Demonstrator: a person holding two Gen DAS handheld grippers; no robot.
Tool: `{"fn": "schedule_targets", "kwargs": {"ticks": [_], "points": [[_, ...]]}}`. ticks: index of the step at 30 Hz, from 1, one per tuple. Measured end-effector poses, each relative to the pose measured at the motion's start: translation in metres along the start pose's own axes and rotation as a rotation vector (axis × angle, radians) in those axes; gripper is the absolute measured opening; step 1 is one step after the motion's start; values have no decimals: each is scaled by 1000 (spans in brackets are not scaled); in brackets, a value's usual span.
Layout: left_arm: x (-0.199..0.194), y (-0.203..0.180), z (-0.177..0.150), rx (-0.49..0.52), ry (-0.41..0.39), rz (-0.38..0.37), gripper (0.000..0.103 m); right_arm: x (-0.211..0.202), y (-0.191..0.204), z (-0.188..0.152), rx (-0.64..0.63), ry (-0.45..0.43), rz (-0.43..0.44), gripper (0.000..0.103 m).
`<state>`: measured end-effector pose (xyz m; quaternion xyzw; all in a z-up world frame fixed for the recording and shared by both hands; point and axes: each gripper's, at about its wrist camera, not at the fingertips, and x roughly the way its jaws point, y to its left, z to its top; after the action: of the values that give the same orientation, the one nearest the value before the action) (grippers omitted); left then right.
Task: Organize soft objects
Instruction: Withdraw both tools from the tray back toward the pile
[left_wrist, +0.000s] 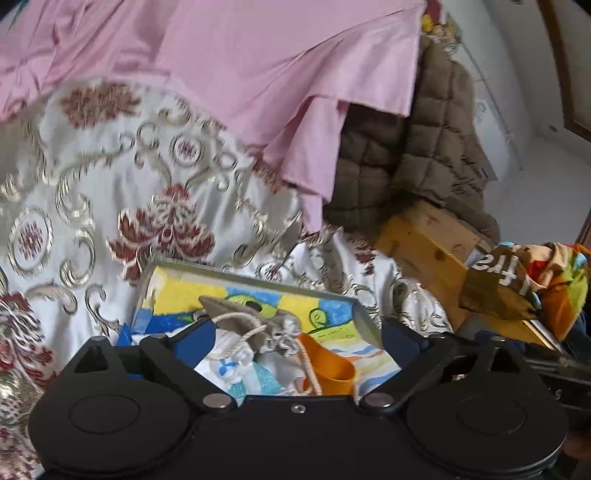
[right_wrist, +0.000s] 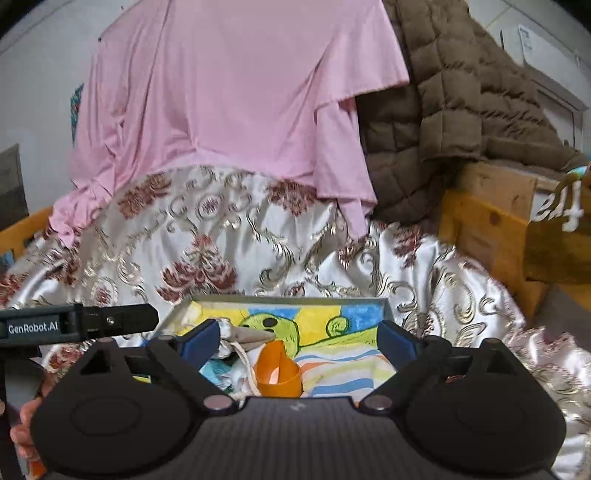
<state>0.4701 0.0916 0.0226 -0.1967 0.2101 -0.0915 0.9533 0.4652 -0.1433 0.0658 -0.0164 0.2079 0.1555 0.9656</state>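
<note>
Both my tongs stood wide open, empty: left gripper (left_wrist: 291, 341), right gripper (right_wrist: 297, 341). The tray (right_wrist: 280, 300) sat just ahead, below both, already holding small cloths (left_wrist: 236, 363) and an orange cup (left_wrist: 330, 369). Pink sheet (right_wrist: 236, 92) beyond looked unsorted.

Both cameras sit just behind their own gripper and look forward and slightly down, close over a shallow tray (left_wrist: 369, 325) (right_wrist: 388, 306) on a patterned bedspread (left_wrist: 110, 192) (right_wrist: 424, 258). The left view sees the tray at an angle, the right view squarely. Both share the tray, the pink cloth (left_wrist: 258, 74) (right_wrist: 240, 92) beyond it and the brown quilted jacket (left_wrist: 424, 155) (right_wrist: 461, 92).
</note>
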Motion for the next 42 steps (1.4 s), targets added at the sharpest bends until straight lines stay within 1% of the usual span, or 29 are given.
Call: {"fn": "schedule_targets", "kwargs": {"ticks": [2,6,10,14,16,19,25,27,30,32,35,37,42], "points": [[-16,-10,-1,28,-24,6,98,-18,1,1,1,-21,1,97],[-52,-25,-6,29,-85,62,100,-58,1,3,28,-56,14,100],[-89,-42,-12,67,-148,100,102,-97,3,2,41,-97,12,102],[-128,-58,-19,86,-190,111,102,-133,5,-4,82,-132,22,103],[-147,-67,-26,89,-214,107,102,-149,8,-9,101,-135,17,103],[-175,-79,-37,107,-247,98,102,-170,19,-18,83,-147,-5,103],[-221,-84,-62,85,-275,113,102,-213,39,-40,50,-201,-30,103],[-233,-84,-71,94,-274,143,102,-225,44,-48,50,-212,-40,103],[-252,-86,-88,115,-309,242,102,-240,47,-60,82,-231,-34,103],[-263,-87,-99,134,-322,288,102,-249,51,-68,83,-248,-43,103],[-275,-86,-110,162,-298,337,102,-258,58,-80,67,-258,-66,103],[-283,-84,-117,159,-302,364,102,-264,63,-88,58,-264,-75,103],[-299,-76,-131,128,-304,395,102,-274,71,-104,56,-263,-98,103]]}}
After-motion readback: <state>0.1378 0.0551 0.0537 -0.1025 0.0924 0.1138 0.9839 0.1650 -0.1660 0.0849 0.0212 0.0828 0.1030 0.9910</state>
